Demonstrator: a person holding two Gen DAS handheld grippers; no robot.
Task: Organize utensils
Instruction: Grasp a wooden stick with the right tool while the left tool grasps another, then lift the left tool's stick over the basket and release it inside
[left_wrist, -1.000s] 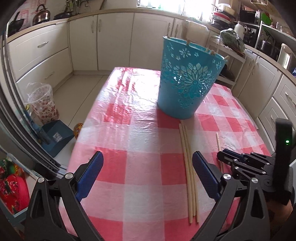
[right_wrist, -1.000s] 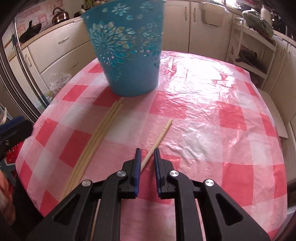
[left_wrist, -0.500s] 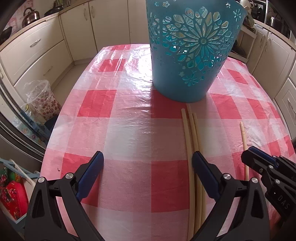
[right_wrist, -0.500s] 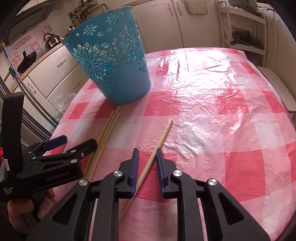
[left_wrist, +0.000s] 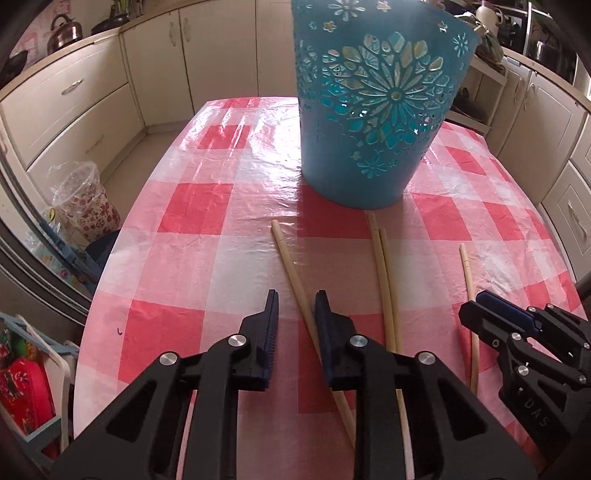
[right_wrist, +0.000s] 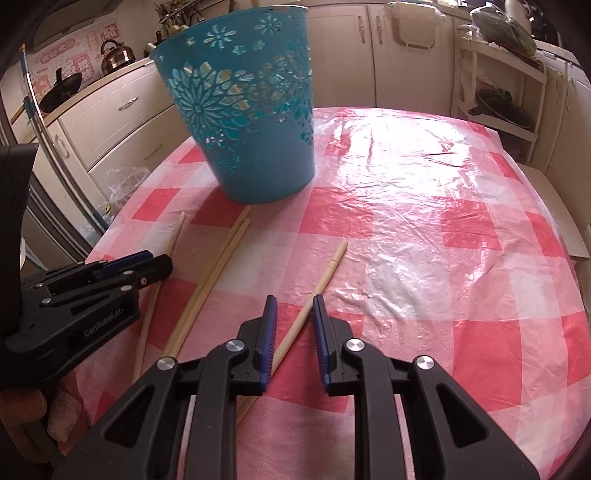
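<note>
Left wrist view: the left gripper (left_wrist: 295, 295) points down at the checked tablecloth (left_wrist: 207, 258). Its jaws have just been closing and stand at a narrow gap. One chopstick (left_wrist: 291, 266) lies slanted between them, against the right-hand pad and clear of the other, so nothing is pinched. Two more chopsticks (left_wrist: 384, 273) lie side by side just to the right, their far tips near the foot of the blue basket (left_wrist: 369, 110), which stands upright further up the table.

The right gripper (right_wrist: 291, 301) is set the same way, jaws narrowly apart, with a fourth chopstick (right_wrist: 325, 277) running between them close to the left-hand pad and not squeezed.

These sticks look light, stiff and smooth. On the glossy plastic cloth they will likely roll or skid when nudged. A hold near the middle should keep a stick from tipping. A square, firm pinch across it should stop it swivelling between the pads on the way to the basket.
</note>
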